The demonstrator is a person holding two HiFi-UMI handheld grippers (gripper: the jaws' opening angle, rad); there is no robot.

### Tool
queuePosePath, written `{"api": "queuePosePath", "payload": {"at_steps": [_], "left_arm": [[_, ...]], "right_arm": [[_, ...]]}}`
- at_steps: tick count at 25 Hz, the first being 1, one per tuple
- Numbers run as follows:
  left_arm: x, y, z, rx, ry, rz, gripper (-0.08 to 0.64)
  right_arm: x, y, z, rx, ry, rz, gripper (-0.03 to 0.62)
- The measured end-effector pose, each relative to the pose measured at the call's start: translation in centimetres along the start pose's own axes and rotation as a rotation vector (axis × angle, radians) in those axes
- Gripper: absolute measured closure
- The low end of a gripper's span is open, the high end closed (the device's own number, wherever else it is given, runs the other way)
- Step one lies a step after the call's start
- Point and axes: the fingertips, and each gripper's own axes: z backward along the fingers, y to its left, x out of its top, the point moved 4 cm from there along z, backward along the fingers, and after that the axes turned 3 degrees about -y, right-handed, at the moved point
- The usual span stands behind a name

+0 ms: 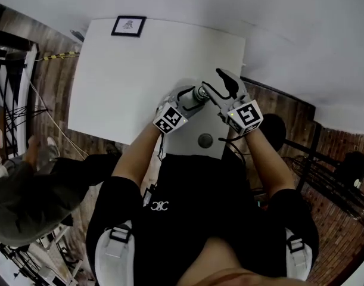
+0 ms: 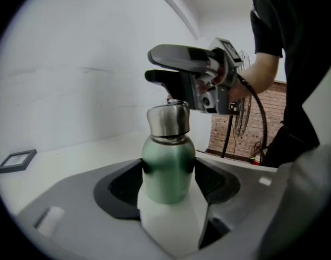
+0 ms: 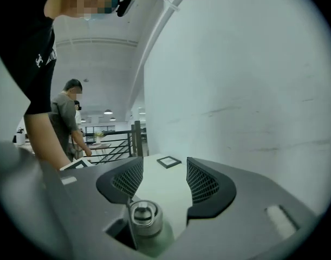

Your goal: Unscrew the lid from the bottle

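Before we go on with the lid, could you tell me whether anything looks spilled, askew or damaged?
Nothing stands out. The bottle sits squarely in the left gripper, its lid on and in line with it, and no spill shows on the table.

Probably an open-plan office or studio loft: a plain white bench (image 1: pixel 122 88) stands by a white wall. There is a brick wall (image 2: pixel 235 137), and a black metal railing (image 3: pixel 115 143) fronts a hall lit by ceiling lamps (image 3: pixel 108 112).

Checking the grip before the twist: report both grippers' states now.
Left gripper: jaws closed on the green bottle.
Right gripper: jaws open, holding nothing; the steel lid sits low near their base, ungripped.
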Motion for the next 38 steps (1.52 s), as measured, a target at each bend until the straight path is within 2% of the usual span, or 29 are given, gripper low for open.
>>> {"api": "queuePosePath", "payload": {"at_steps": [3,5,8,11,13,21,28,32,38], "left_arm": [[0.1,-0.3,-0.1,0.029,-0.005,0.007,0.207],[0.1,-0.4,-0.1,0.038,-0.006,0.013,0.207],[0.1,-0.5,0.0,0.038,-0.007,0.013,0.207],[0.1,-0.5,0.0,0.033,-0.012,0.016,0.207],[0.1,-0.5,0.0,0.037,-0.017,0.026,0.207],[0.2,-0.6,-0.2,0.042,-0.014,0.015,0.207],[0.3,-0.6,-0.3,0.078,-0.021,0.036,0.206],[0.3,-0.5,-0.6,0.096,-0.014,0.03,0.207],[0.3,-0.4,-0.6,0.118,-0.012,0.035,0.207]], "right_arm": [[-2.2,1.5,1.8,-0.108,0.019,-0.059,0.348],[-3.5,2.5,2.2,-0.136,0.036,-0.079,0.348],[-4.6,3.8,1.9,-0.155,0.068,-0.043,0.349],[-5.0,3.6,1.3,-0.221,0.104,0.009,0.35],[-5.2,3.3,1.2,-0.238,0.115,0.003,0.35],[-5.9,3.2,1.3,-0.15,0.104,-0.053,0.364],[-5.9,3.0,1.1,-0.138,0.091,-0.088,0.362],[-6.5,2.9,0.9,-0.102,0.132,-0.112,0.359],[-7.0,2.7,1.0,-0.014,0.133,-0.027,0.35]]}}
